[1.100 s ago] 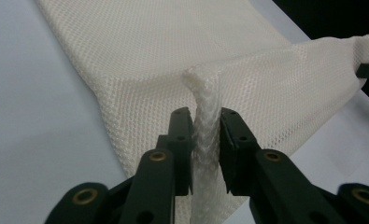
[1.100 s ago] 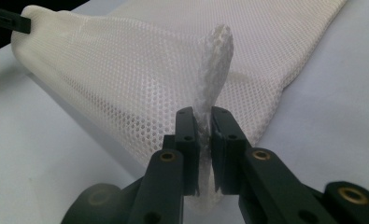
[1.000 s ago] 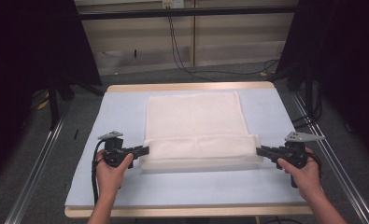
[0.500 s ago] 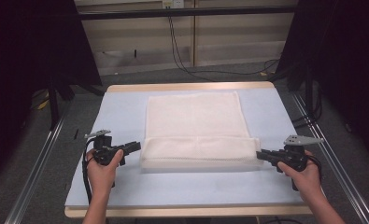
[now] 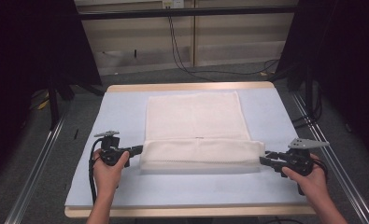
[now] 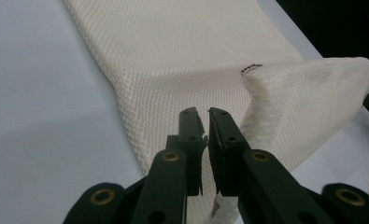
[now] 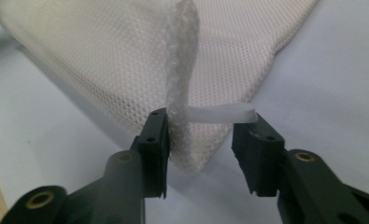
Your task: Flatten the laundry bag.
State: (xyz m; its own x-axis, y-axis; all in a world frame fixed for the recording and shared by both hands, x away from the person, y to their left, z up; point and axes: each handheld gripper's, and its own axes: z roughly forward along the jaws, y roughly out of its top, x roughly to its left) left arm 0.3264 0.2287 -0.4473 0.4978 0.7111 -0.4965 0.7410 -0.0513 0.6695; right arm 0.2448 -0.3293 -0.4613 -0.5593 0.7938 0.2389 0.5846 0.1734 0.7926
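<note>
Left gripper view: left gripper (image 6: 202, 119), jaws just narrowed to a slit, pinching the towel (image 6: 182, 60) edge. Right gripper (image 7: 201, 135), jaws just parted, stands apart around the towel's corner fold and white tag (image 7: 219, 113). Towel: cream, near edge folded over, lying mid-table (image 5: 126, 107) between both grippers.

Lab recording bay, black curtains (image 5: 28, 70), metal frame rails (image 5: 37, 163), trailing cables (image 5: 182, 51)
</note>
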